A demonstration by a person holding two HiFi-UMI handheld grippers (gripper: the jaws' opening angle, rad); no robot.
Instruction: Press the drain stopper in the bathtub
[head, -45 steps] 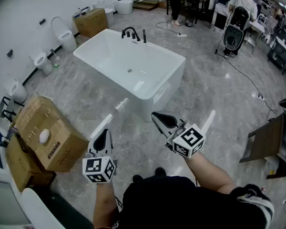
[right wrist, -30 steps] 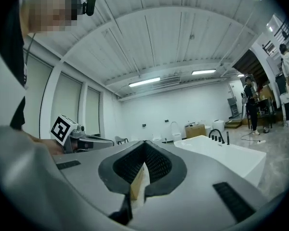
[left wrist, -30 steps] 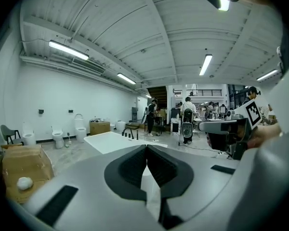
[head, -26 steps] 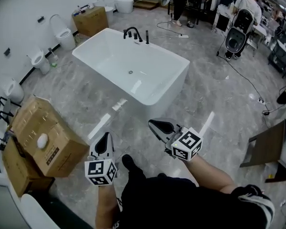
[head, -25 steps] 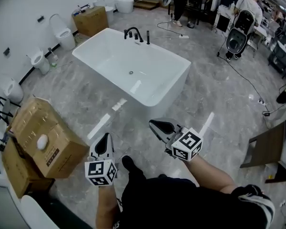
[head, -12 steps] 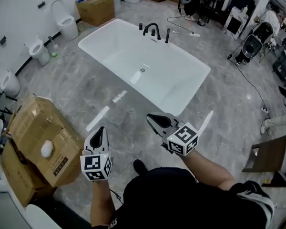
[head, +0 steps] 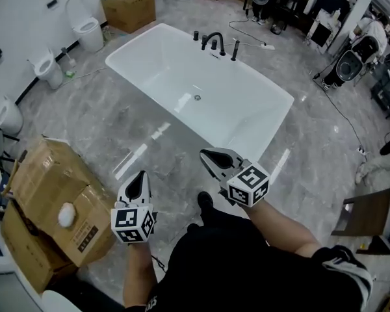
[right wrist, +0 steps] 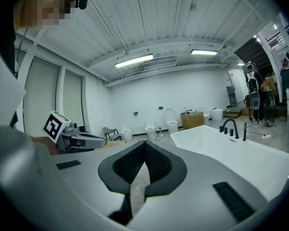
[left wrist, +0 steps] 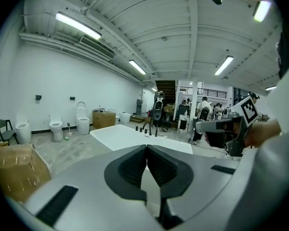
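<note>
A white freestanding bathtub stands on the grey marble floor ahead of me, with a black faucet on its far rim. The small round drain stopper sits in the tub's bottom. My left gripper is held low at the left, well short of the tub, jaws shut and empty. My right gripper is close to the tub's near rim, also shut on nothing. In the left gripper view the tub lies ahead; in the right gripper view the tub lies at the right.
Cardboard boxes stand at my left. Toilets line the left wall, with another box beyond the tub. People, chairs and cables fill the far right. A wooden panel stands at the right.
I have walked closer to the bathtub; it has grown larger and nearer in the head view. Both grippers stayed shut and in front of me.
</note>
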